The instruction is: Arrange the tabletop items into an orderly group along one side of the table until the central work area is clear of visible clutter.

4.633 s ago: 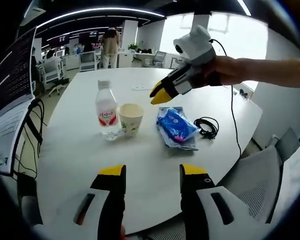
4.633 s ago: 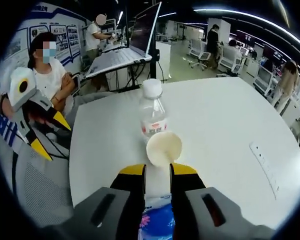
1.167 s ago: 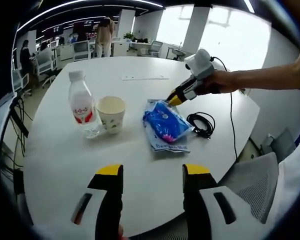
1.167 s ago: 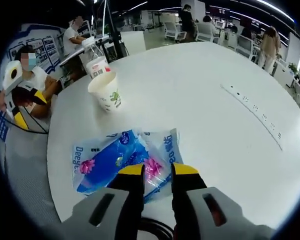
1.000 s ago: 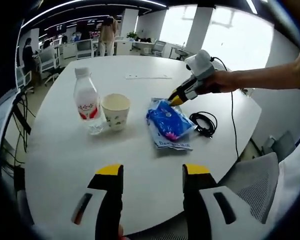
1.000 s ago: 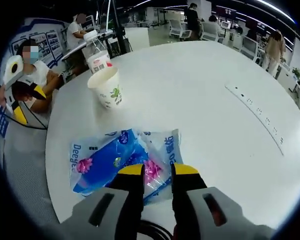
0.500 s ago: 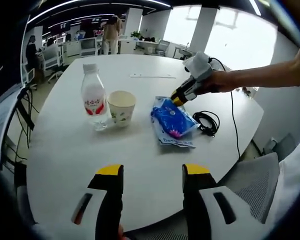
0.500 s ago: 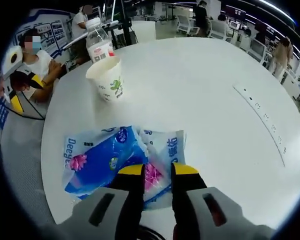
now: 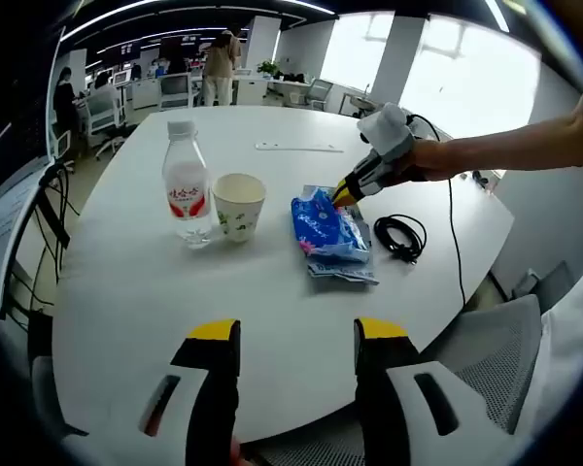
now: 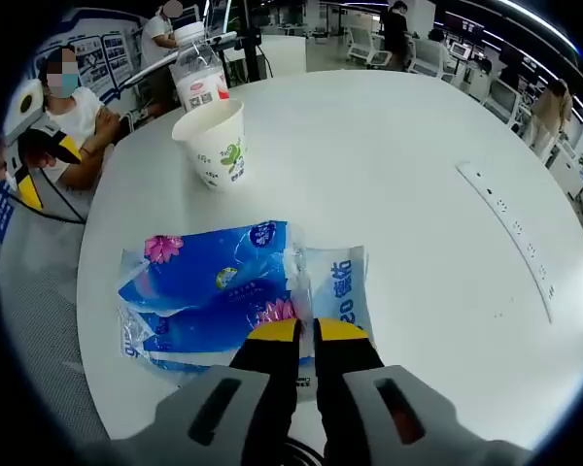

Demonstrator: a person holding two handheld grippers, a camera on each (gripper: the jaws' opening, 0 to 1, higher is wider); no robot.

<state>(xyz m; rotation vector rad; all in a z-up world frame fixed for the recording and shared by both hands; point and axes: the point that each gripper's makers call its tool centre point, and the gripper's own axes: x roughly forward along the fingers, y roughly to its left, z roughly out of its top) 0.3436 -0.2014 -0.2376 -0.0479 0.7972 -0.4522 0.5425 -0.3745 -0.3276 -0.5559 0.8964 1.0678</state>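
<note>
Right claw [image 10: 306,330] pinched on blue tissue pack [image 10: 209,286], its print too small to read, paper cup [image 10: 213,142] and red-labelled water bottle [image 10: 196,75] beyond the pack, left claw [image 9: 296,330] wide over bench [image 9: 126,291]

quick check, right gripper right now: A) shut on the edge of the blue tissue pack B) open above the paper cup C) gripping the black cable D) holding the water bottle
A: the right gripper has its yellow tips pinched together on the near edge of the blue tissue pack, while the paper cup and water bottle stand apart, farther along the table.
</note>
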